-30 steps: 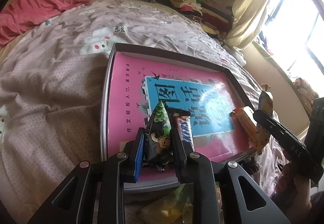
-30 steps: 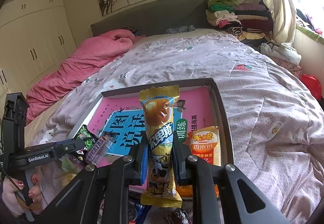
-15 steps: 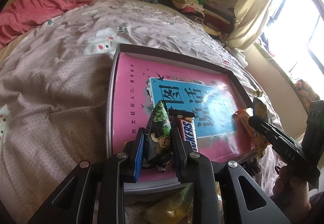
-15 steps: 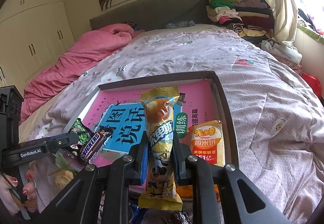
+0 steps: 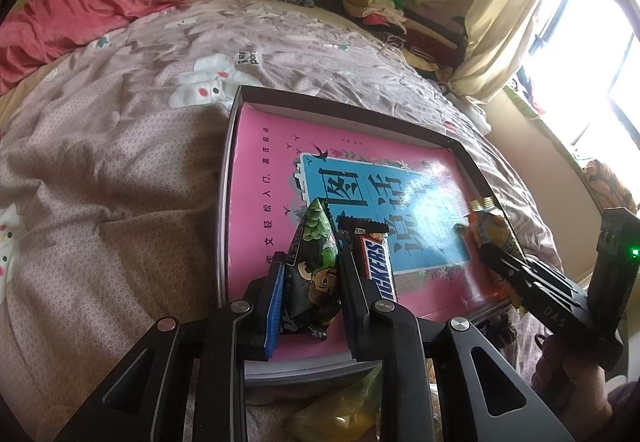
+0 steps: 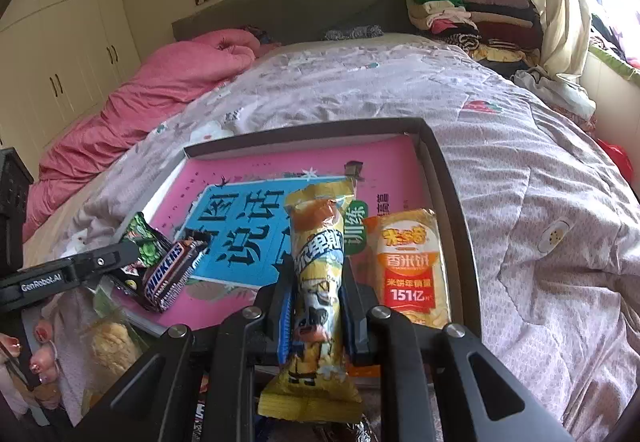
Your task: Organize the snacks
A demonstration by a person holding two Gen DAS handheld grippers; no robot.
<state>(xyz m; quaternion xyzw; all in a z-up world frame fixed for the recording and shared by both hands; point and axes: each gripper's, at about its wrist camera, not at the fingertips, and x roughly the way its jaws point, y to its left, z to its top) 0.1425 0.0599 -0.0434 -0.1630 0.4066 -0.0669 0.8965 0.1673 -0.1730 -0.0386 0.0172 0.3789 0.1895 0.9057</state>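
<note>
A dark-rimmed tray (image 5: pixel 344 110) lined with a pink and blue book lies on the bed. My left gripper (image 5: pixel 312 262) is shut on a green and black snack packet (image 5: pixel 316 274) over the tray's near left part. A Snickers bar (image 5: pixel 376 266) rests on the book against the outer side of its right finger. My right gripper (image 6: pixel 318 268) is shut on a long yellow snack packet (image 6: pixel 320 250) above the tray's (image 6: pixel 452 202) near right part. An orange rice-cracker packet (image 6: pixel 404 266) lies flat in the tray just right of it.
Loose snacks lie on the quilt before the tray's near edge, among them a yellow-green bag (image 5: pixel 344 410) and a pastry packet (image 6: pixel 112 342). A pink duvet (image 6: pixel 152 102) lies far left. Folded clothes (image 6: pixel 460 10) and a curtain stand far right.
The right gripper with its yellow packet has come down and closer over the tray's near right part. The left gripper and its green packet have kept still.
</note>
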